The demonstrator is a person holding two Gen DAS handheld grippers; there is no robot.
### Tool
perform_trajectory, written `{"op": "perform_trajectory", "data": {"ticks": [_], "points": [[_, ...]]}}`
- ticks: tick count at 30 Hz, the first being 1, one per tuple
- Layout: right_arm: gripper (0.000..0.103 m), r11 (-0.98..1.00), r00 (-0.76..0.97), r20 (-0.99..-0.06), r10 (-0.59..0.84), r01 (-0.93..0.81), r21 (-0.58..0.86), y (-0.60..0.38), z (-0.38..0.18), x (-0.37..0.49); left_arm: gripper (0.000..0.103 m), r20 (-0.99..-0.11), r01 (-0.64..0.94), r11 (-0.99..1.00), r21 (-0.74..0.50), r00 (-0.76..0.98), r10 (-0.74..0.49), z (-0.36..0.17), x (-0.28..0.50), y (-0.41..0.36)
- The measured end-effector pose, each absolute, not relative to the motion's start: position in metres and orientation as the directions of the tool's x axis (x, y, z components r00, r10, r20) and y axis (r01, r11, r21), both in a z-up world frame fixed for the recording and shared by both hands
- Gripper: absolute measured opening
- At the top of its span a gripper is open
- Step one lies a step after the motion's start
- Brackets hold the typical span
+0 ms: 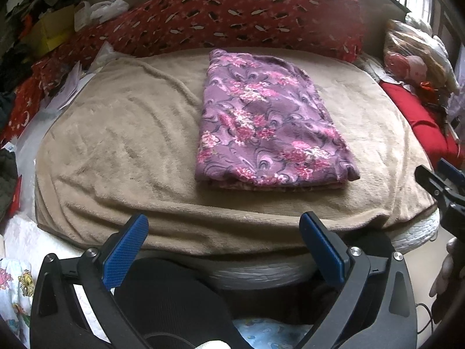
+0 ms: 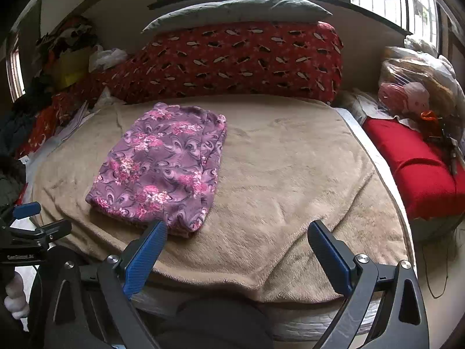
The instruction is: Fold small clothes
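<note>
A purple floral garment (image 1: 267, 119) lies folded into a neat rectangle on the beige blanket (image 1: 122, 145); it also shows in the right wrist view (image 2: 162, 165). My left gripper (image 1: 223, 224) is open and empty, held back over the near edge of the bed, short of the garment. My right gripper (image 2: 237, 229) is open and empty, near the garment's front right corner but apart from it. The right gripper shows at the right edge of the left wrist view (image 1: 438, 180), and the left gripper at the left edge of the right wrist view (image 2: 32, 226).
A long red patterned pillow (image 1: 232, 14) and a grey pillow (image 2: 235, 8) lie along the back of the bed. A red cushion (image 2: 418, 163) and plastic bags (image 2: 412, 81) are at the right. Clutter and papers (image 1: 64, 84) sit at the left. The beige blanket (image 2: 290, 174) covers the bed.
</note>
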State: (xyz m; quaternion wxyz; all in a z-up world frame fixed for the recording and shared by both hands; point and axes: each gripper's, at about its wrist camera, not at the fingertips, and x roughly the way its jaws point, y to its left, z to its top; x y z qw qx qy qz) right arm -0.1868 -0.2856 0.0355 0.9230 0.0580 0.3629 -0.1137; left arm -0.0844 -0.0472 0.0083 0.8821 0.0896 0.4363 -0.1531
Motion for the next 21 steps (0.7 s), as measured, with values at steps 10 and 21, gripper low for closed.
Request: {"op": "perform_trajectory", "data": {"ticks": [10,21], "points": [[0.099,0.966,0.708,-0.686,-0.168,0.256,0.027,-0.285,0.035,-0.187,0.103,-0.78,0.406,0.914,0.008,0.575,-0.249,0.02,-0.094,-0.059],[0.099,0.964,0.702,-0.692,-0.168,0.263,0.033,-0.29,0.032,-0.186,0.103,-0.788,0.409,0.911,0.059,0.58,-0.209,0.019,-0.097,-0.071]]}}
